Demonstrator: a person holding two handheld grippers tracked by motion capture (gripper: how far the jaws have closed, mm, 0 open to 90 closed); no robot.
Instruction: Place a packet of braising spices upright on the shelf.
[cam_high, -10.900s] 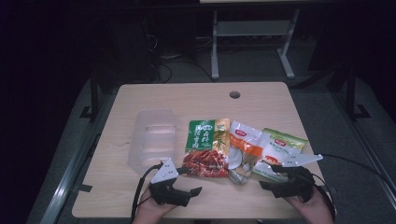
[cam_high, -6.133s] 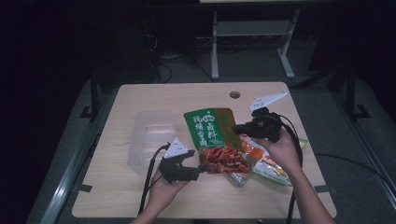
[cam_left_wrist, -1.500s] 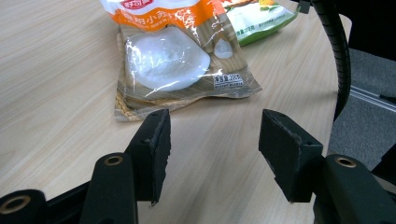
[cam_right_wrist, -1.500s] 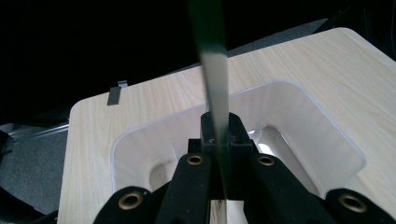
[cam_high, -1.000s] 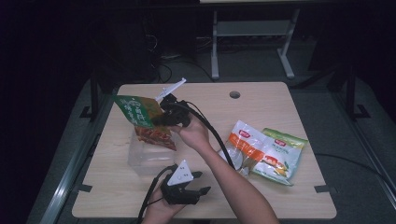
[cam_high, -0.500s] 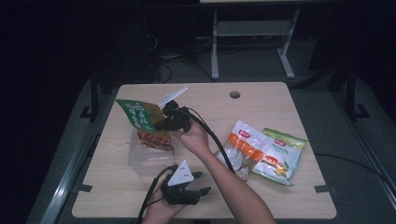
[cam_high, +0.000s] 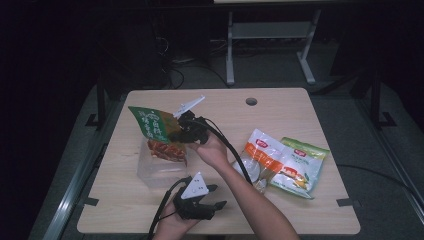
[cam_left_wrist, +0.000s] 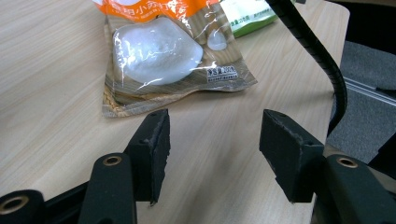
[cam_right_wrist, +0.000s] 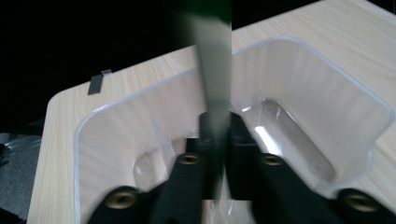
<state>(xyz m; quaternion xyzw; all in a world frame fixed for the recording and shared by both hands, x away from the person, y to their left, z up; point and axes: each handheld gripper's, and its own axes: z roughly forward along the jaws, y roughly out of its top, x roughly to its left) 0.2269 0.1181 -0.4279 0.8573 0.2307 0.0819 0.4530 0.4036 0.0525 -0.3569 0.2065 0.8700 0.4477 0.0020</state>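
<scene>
Two snack packets near table edge

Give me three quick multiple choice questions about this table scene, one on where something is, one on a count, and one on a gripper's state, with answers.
1. Where is the green and red snack packet?
A. over the clear plastic tub
B. beside the table's round hole
C. on the floor

2. How many packets lie flat on the table?
A. none
B. two
C. five

3. How is the left gripper?
A. shut on a packet
B. open, holding nothing
C. shut on a cable

Answers: 1 A, the right gripper holds it above the tub. 2 B, an orange one and a green one. 3 B, bare table between its jaws.
</scene>
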